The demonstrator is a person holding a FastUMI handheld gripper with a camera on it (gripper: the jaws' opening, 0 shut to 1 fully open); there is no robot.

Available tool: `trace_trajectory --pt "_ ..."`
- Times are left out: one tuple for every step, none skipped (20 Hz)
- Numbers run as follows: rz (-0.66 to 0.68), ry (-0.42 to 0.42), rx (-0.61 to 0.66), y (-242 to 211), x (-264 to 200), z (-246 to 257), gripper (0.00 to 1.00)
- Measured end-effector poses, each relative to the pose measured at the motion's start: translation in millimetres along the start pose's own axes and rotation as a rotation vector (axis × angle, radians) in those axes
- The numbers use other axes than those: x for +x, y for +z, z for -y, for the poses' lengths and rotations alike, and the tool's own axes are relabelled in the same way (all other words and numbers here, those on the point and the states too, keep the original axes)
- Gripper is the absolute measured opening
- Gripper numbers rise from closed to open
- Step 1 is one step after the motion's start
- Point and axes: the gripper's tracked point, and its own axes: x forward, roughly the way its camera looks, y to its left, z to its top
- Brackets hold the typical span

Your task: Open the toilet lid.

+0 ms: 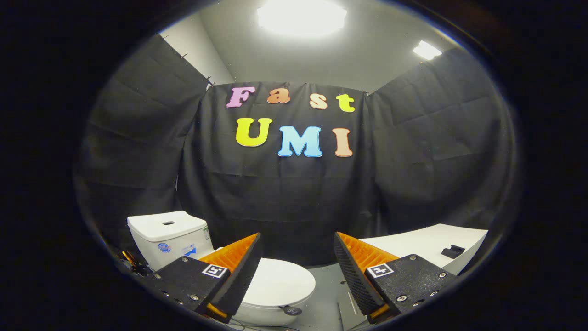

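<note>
One toilet lid point(281, 281) closed, one tool point(297, 266) spread wide, empty.

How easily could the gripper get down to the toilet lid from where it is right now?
Probably easily. The gripper is open and holds nothing. The closed toilet lid lies just ahead of and below the fingers, partly behind one finger, and nothing sits on it. The white counter stands off to one side.

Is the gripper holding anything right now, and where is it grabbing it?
No. The gripper is open, nothing between its fingers. The toilet lid lies closed below and ahead, untouched.
</note>
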Motion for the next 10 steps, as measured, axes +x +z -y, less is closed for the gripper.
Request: trace_trajectory --pt "-0.011 0.0 0.024 -5.6 5.4 -0.5 0.94" --pt "-0.031 0.002 0.041 -14.6 10.5 -0.9 0.94" --pt "-0.058 0.003 0.057 -27.5 13.7 -0.7 0.94" --pt "-0.087 0.002 0.081 -39.7 17.2 1.3 0.95" --pt "-0.109 0.005 0.116 -48.7 18.0 2.4 0.95" --pt "-0.133 0.003 0.163 -59.1 20.2 3.5 0.95" --pt "-0.157 -0.001 0.207 -69.7 21.9 5.0 0.95" --pt "-0.177 -0.007 0.243 -78.6 23.2 6.7 0.95" --pt "-0.189 -0.013 0.271 -85.1 24.4 8.4 0.95" --pt "-0.201 -0.025 0.293 -90.3 26.4 11.8 0.95"
